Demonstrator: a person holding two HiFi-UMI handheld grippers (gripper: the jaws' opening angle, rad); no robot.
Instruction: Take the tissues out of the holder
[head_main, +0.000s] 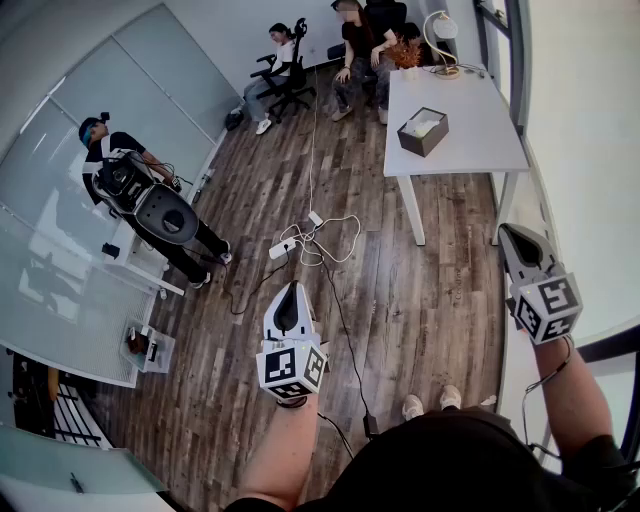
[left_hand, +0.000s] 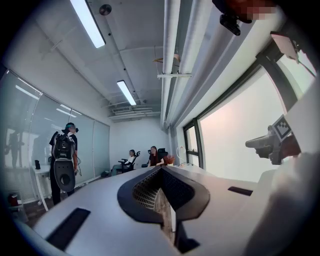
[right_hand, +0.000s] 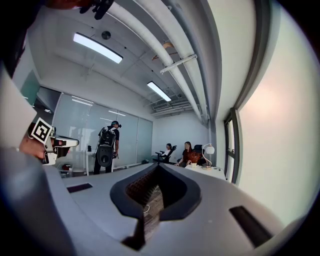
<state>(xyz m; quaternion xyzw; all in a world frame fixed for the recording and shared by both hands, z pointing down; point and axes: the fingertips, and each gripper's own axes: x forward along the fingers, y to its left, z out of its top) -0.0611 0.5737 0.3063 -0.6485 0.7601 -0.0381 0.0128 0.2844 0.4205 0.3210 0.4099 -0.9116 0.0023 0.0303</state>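
Note:
A dark open-topped tissue holder (head_main: 423, 131) with white tissue in it stands on the white table (head_main: 480, 130) at the far right of the room. Both grippers are held up over the wood floor, well short of the table. My left gripper (head_main: 291, 287) is low and central, its jaws closed tip to tip with nothing between them. My right gripper (head_main: 506, 231) is at the right edge, also shut and empty. In the left gripper view (left_hand: 162, 169) and the right gripper view (right_hand: 158, 166) the jaws meet at a point. The holder cannot be made out in either.
A person wearing a backpack rig (head_main: 140, 195) stands at the left by a small white table (head_main: 140, 258). Two people sit on office chairs at the back (head_main: 283, 60). A power strip and cables (head_main: 312, 236) lie on the floor. A lamp (head_main: 441, 32) stands on the table's far end.

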